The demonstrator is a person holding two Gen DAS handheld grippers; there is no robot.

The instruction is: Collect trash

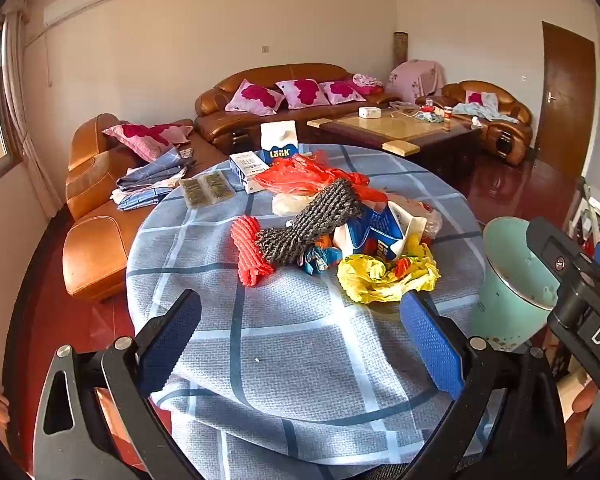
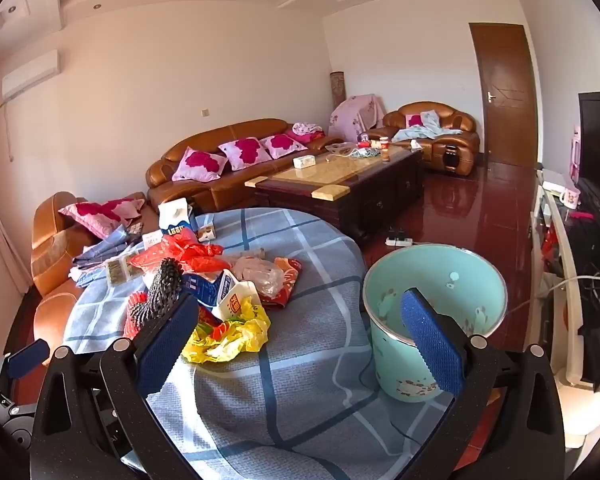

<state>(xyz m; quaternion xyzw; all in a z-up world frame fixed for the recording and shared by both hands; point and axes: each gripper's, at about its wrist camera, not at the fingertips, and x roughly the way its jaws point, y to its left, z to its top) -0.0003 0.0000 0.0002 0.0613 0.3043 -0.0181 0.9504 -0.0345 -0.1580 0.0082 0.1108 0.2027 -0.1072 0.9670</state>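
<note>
A heap of trash lies on the round table with the blue checked cloth: a crumpled yellow bag, a red foam net, a grey foam net, a red plastic bag and a torn blue-and-white carton. My left gripper hovers open just short of the heap, nothing between its fingers. My right gripper is open too, above the cloth between the yellow bag and the teal bin, which stands beside the table on the right.
An upright milk carton, a white box and a flat packet lie at the table's far edge. Brown sofas, a coffee table, a power strip on the red floor and a TV stand surround the table.
</note>
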